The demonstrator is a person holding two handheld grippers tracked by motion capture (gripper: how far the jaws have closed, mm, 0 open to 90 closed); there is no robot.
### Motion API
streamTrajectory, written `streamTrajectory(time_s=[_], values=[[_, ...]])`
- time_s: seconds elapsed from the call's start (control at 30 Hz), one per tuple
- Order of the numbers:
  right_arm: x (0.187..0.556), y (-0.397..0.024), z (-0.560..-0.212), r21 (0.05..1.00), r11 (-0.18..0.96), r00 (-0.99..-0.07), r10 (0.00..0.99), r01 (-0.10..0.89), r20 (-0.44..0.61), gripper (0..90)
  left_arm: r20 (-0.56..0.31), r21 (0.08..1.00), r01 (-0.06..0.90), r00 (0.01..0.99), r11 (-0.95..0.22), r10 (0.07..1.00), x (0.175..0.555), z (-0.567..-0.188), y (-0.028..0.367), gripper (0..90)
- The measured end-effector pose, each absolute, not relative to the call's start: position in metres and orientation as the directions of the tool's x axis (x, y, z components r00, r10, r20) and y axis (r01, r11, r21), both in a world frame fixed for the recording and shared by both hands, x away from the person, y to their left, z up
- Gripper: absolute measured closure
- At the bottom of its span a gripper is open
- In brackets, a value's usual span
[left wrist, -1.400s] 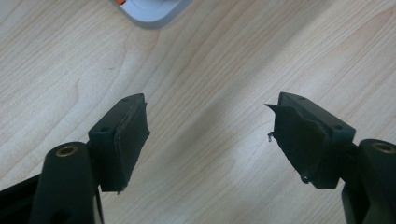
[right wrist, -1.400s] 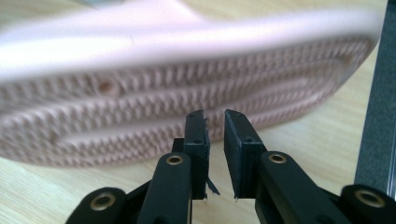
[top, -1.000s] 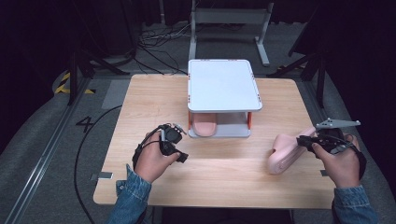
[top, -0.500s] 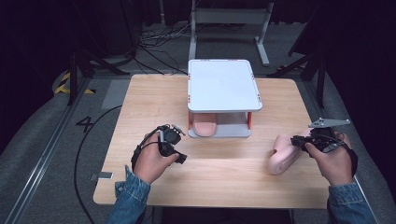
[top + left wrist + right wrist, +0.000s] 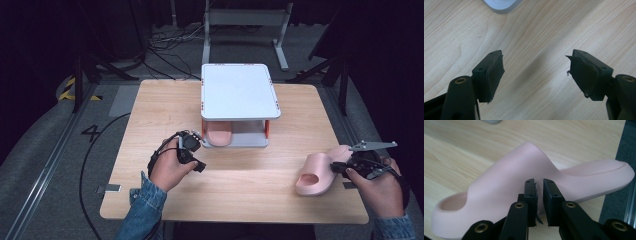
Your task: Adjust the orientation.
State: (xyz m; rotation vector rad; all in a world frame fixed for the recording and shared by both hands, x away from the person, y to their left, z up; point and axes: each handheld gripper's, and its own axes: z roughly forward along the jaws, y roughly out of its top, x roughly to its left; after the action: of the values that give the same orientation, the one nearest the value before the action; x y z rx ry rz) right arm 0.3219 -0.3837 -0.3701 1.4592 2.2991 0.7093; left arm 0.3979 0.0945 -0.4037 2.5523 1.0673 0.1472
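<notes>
Slipper [image 5: 320, 172], pink, lies at about four o'clock on the wooden table [image 5: 250, 185], close to the edge there, its open toe end turned toward six o'clock. Right gripper [image 5: 345, 167] sits just beside its heel side; in the right gripper view its jaws have just been closing and stand nearly together, a thin gap left, right at the slipper's [image 5: 506, 187] side, though whether they pinch its edge I cannot tell. Left gripper [image 5: 192, 145] rests near seven o'clock, jaws wide apart over bare wood. Second pink slipper [image 5: 219, 137] lies on the lower level of the white rack [image 5: 239, 90] at centre, toward twelve o'clock.
</notes>
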Motion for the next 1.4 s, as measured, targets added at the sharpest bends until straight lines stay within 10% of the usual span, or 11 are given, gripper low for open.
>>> streamTrajectory(time_s=[0.5, 0.83, 1.13, 1.4], values=[[0.308, -0.388, -0.395, 0.392, 0.357, -0.407, 0.912, 0.848, 0.05, 82.4, -0.03, 0.377, 0.646, 0.725, -0.664, 0.688, 0.4, -0.404, 0.089, 28.3], [0.337, -0.362, -0.423, 0.493, 0.395, -0.465, 0.885, 0.775, 0.023, 77.7, -0.032, 0.372, 0.65, 0.723, -0.663, 0.69, 0.4, -0.405, 0.091, 28.3], [0.331, -0.364, -0.411, 0.521, 0.454, -0.537, 0.843, 0.722, 0.01, 39.7, -0.035, 0.37, 0.654, 0.719, -0.66, 0.694, 0.4, -0.405, 0.092, 27.8], [0.343, -0.362, -0.418, 0.545, 0.524, -0.598, 0.8, 0.655, -0.05, 29.5, -0.037, 0.367, 0.654, 0.72, -0.661, 0.693, 0.399, -0.406, 0.092, 27.5]])
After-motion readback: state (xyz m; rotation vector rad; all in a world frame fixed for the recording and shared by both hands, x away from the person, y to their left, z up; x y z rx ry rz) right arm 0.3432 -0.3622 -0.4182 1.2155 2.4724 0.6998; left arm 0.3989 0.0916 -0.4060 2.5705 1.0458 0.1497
